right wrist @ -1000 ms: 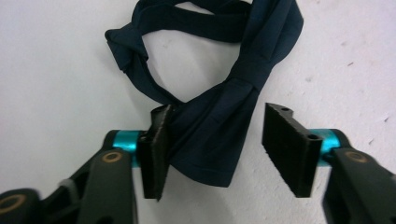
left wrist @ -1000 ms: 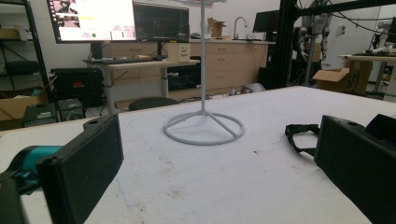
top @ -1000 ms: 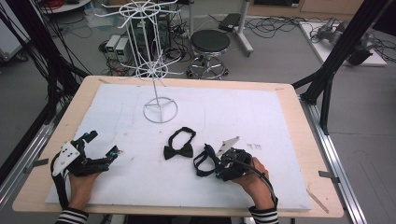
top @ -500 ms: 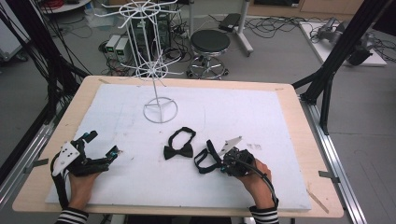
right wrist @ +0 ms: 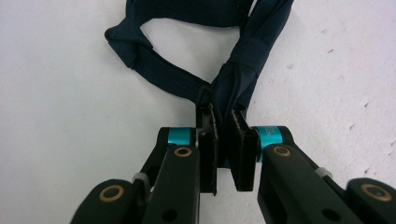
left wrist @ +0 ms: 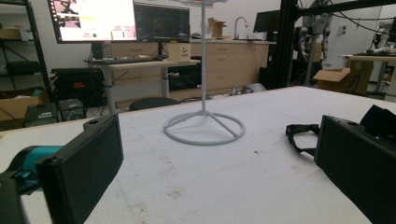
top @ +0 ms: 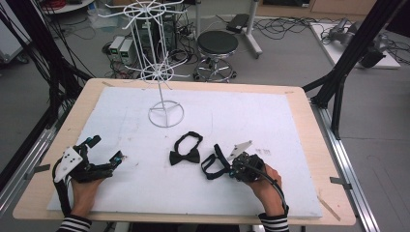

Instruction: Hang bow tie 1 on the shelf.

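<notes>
**Thin grip on the strap, and a rack to reach**

We judge the likeliest failure to be the strap sliding out once we lift. Our right gripper [right wrist: 224, 140] bites only a folded bit of the dark strap [right wrist: 163, 77], right at the tips of the pads, so a quick pull or a swing could drag the fabric free. The strap is a loose loop lying flat on the desk [top: 300, 125] just ahead of our right hand [top: 263, 181]; if it hangs limp, hooking it over an arm of the wire rack [top: 159, 72] would be fiddly, and a knock could tip that light rack, which stands well apart near the far side of the desk. The bow tie [top: 185, 155] lies close to the left of the strap; in the high view we cannot tell whether the two touch, so a lift may drag it along.

The right jaws have just been closing and now stand almost together, with the strap's fold pinched between the pads. Our left gripper [top: 104, 153] rests on the desk near its left edge, jaws wide apart with nothing between them and touching nothing but perhaps the desk; its own view looks across to the rack's ring base [left wrist: 204, 128].
</notes>
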Demonstrator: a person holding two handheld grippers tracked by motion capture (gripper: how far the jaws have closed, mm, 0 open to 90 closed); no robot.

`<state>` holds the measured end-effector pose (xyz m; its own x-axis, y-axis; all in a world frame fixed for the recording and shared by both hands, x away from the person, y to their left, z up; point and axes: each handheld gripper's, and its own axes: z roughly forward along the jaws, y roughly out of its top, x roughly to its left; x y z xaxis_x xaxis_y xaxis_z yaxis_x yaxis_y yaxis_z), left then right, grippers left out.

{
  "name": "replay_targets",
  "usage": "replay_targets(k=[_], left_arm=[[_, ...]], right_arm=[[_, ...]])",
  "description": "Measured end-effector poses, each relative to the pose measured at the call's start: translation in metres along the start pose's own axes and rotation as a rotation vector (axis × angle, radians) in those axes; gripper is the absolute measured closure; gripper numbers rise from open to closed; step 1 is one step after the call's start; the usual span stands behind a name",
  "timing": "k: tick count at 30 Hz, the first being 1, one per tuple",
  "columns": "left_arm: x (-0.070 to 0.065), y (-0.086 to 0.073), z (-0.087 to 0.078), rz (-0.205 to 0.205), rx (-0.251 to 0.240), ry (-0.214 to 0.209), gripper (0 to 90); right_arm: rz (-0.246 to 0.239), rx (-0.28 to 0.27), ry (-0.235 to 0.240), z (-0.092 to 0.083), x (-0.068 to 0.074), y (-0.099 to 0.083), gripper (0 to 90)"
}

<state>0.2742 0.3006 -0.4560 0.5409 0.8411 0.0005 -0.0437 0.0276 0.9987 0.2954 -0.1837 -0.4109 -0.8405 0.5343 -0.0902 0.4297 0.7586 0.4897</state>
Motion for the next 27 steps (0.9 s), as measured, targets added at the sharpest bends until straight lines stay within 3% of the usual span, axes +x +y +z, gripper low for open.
replay_targets(k=[9,17,23,26,27], left_arm=[[0.000,0.000,0.001,-0.008,0.003,0.005,1.7],[0.001,0.000,0.001,-0.018,0.006,-0.002,1.7],[0.003,0.001,0.002,-0.026,0.024,-0.013,1.7],[0.005,0.003,0.002,-0.039,0.022,-0.030,1.7],[0.005,0.004,0.002,-0.037,0.028,-0.039,1.7]], right_arm=[[-0.007,-0.047,-0.014,-0.003,-0.002,0.000,84.0],[-0.012,-0.138,-0.043,-0.010,-0.003,0.000,84.4],[-0.020,-0.180,-0.033,-0.013,-0.004,0.001,84.5],[-0.038,-0.220,-0.018,-0.016,-0.003,0.002,84.5],[-0.054,-0.267,0.006,-0.019,-0.002,0.004,84.4]])
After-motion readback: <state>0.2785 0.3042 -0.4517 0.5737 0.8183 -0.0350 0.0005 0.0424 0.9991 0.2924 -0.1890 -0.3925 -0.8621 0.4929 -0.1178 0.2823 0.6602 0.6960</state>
